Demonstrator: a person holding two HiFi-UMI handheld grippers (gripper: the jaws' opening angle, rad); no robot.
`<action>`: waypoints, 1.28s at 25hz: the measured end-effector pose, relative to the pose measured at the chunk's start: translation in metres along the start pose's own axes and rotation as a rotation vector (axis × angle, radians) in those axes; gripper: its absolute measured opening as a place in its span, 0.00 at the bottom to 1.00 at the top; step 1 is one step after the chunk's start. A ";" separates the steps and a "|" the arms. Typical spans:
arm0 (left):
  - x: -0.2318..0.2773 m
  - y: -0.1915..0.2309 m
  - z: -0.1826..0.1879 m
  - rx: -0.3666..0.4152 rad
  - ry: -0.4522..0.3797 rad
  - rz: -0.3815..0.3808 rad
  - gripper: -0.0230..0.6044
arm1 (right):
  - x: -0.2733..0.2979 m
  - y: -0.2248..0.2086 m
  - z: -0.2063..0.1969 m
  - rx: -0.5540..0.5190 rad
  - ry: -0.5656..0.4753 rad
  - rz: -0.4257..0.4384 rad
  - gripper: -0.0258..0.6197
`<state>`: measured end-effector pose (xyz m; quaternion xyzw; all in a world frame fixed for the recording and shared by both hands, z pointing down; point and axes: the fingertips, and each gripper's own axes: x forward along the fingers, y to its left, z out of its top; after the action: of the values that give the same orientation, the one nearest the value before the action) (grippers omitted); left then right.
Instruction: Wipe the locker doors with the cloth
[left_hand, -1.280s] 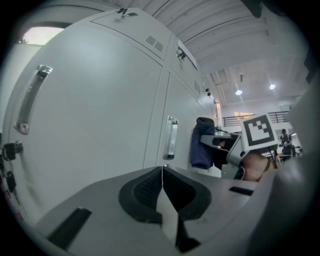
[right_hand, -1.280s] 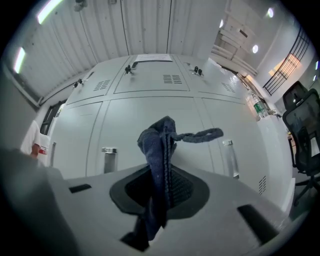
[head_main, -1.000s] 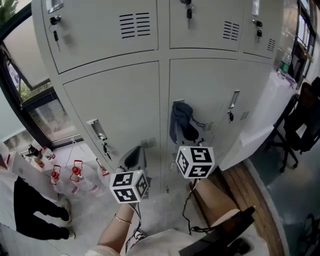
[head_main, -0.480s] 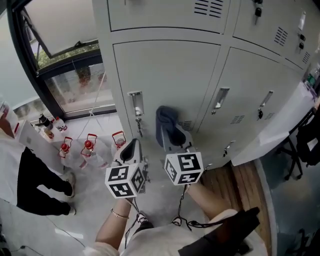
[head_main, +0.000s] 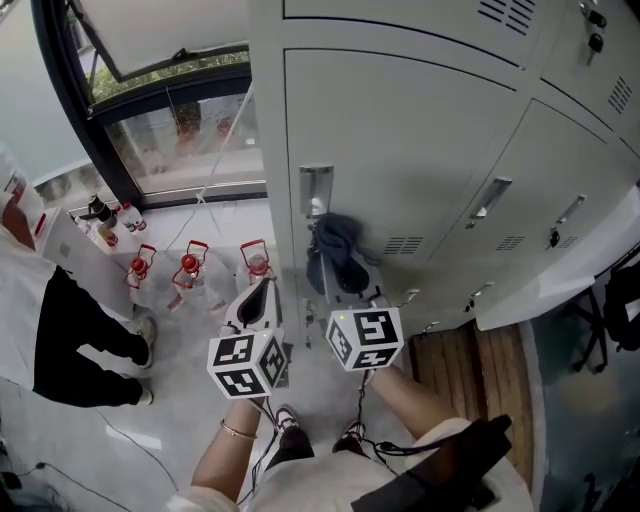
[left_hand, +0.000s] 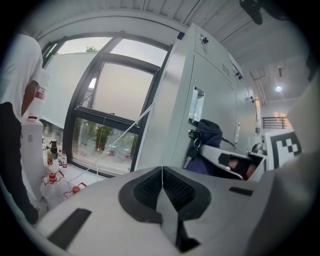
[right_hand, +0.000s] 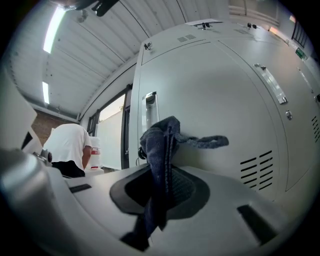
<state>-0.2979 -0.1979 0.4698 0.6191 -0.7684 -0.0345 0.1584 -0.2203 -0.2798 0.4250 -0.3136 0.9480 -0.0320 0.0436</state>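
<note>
Now the blue cloth (head_main: 336, 252), clamped in the right claw (head_main: 347, 278), has slid left onto the end locker door (head_main: 400, 140) beside its handle (head_main: 316, 188). The left claw (head_main: 259, 300) is closed and empty. This row is probably nearly wiped.

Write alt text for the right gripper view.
The right gripper has its jaws shut on a dark blue cloth, held up to a grey locker door beside its metal handle. A person in a white top is in the background at left.

L tool (left_hand: 161, 186) jaws together, nothing between, side by side w/ R tool (right_hand: 161, 192) clamped on cloth (right_hand: 159, 145).
</note>
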 end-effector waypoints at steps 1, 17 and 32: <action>0.000 0.003 -0.002 -0.004 0.003 0.003 0.05 | 0.002 -0.001 -0.001 0.001 -0.003 -0.004 0.11; 0.016 -0.022 0.001 0.012 0.007 -0.016 0.05 | -0.007 -0.032 0.001 -0.073 -0.021 -0.028 0.12; 0.034 -0.094 0.002 0.038 -0.004 -0.066 0.05 | -0.044 -0.112 0.011 -0.120 -0.005 -0.113 0.12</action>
<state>-0.2166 -0.2526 0.4513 0.6468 -0.7485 -0.0265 0.1438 -0.1176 -0.3439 0.4270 -0.3688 0.9289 0.0230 0.0254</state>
